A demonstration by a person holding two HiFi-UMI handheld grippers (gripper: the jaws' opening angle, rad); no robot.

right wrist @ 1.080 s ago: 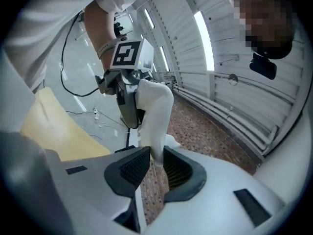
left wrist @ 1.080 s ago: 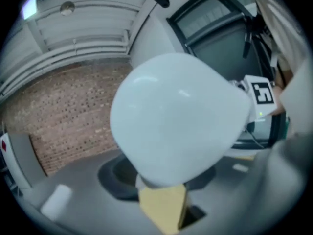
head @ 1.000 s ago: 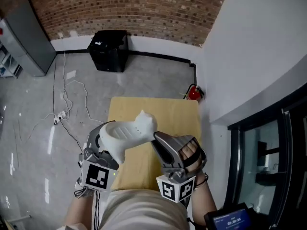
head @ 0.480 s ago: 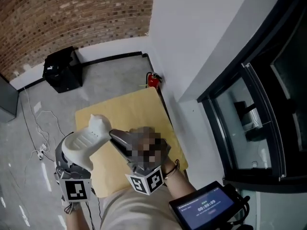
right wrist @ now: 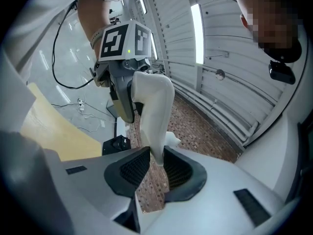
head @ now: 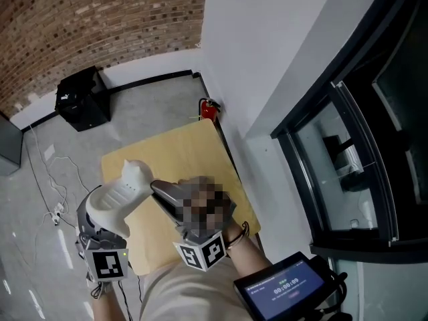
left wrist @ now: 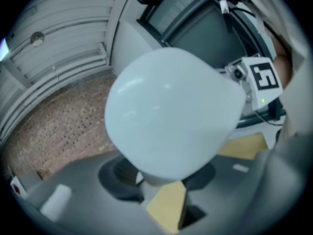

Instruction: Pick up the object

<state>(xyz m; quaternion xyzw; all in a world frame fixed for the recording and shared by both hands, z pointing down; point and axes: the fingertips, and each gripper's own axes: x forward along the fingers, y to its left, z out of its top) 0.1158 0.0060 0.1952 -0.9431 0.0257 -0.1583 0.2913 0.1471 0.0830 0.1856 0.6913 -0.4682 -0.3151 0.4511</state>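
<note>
The white object [head: 124, 191] is off the table [head: 189, 154], held up in the air above its near left part. The left gripper [left wrist: 159, 177] has it: the jaws are closed on the object's narrow base, and its broad rounded body fills most of the left gripper view. In the head view the object slants from this gripper up and to the far right, ending in a small knobbed tip.

The right gripper [right wrist: 155, 168] comes in from the right and meets the same object. Its jaws are narrow, with the object's thin end between the two dark ribbed pads [right wrist: 131, 169]. They appear to press on it from both sides, though the view is too warped to be sure of firm contact. So the object sits between both grippers, each with its marker cube [head: 200, 251] turned towards the person.

The table is a bare yellow wooden top set against a white wall on the right. Just past its far right corner stands a red fire extinguisher [head: 209, 110]. Farther off to the left, a black box [head: 80, 99] sits at the foot of a brick wall [head: 100, 15], and a cable [head: 48, 179] trails over the grey floor. Near right, a small screen [head: 287, 288] glows blue.
</note>
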